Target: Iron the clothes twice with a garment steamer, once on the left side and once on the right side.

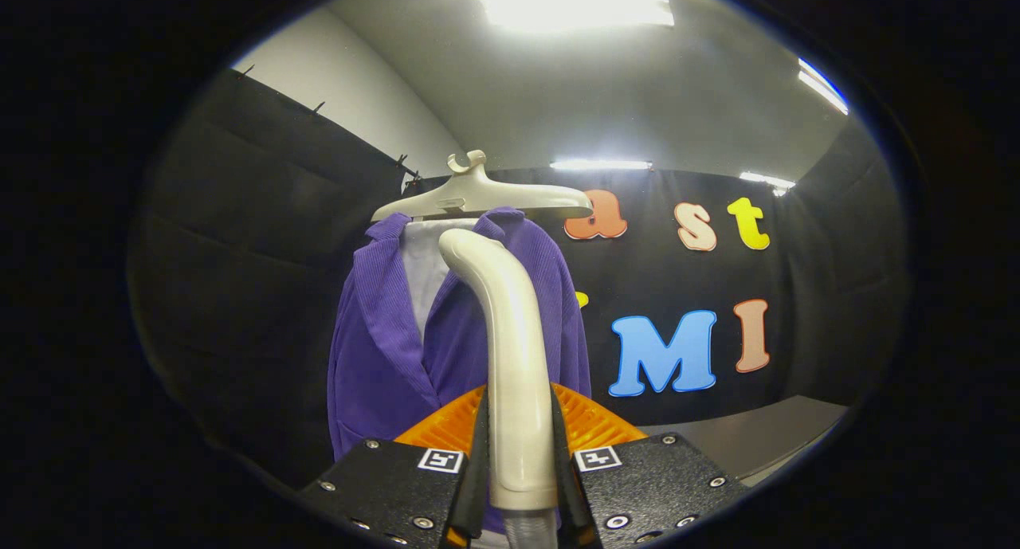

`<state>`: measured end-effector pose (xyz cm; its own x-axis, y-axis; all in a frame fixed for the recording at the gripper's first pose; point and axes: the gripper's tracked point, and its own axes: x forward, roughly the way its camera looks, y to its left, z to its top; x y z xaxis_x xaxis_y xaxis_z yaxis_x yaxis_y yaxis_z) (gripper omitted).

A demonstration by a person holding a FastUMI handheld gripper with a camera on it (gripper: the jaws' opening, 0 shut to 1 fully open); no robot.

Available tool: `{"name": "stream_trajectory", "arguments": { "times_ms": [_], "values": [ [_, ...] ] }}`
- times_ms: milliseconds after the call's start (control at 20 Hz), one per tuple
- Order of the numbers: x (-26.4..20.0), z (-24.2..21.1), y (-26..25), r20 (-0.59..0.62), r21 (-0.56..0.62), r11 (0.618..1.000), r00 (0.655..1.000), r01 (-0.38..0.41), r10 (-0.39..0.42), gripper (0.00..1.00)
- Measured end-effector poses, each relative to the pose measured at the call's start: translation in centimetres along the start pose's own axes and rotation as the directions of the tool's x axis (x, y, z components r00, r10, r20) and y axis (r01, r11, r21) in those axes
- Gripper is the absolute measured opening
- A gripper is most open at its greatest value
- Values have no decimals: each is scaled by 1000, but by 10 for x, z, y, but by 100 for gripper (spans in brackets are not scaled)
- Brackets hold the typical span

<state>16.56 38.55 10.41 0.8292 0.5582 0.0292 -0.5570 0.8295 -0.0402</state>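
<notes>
A purple corduroy jacket [382, 334] hangs on a cream hanger [486, 194], with a white lining showing at its open collar. My gripper [519, 453] is shut on the cream handle of the garment steamer [510, 342], which rises between the fingers and curves forward at its top. The steamer's head stands in front of the jacket's collar and chest, near the middle of the garment; whether it touches the cloth I cannot tell. The lower middle of the jacket is hidden behind the steamer and the fingers.
Black cloth walls close the booth on the left, back and right. A grey table surface [757, 437] lies low on the right, beyond the fingers. Ceiling lights [574, 3] shine overhead.
</notes>
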Motion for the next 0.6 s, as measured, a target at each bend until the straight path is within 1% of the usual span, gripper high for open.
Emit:
{"name": "stream_trajectory", "arguments": {
  "times_ms": [200, 600],
  "values": [
    [-8, -19, 3, -9, 3, 1000, 1000, 10, -10, 36],
    [-38, -80, 8, -85, 20, 1000, 996, 19, -17, 36]
  ]
}}
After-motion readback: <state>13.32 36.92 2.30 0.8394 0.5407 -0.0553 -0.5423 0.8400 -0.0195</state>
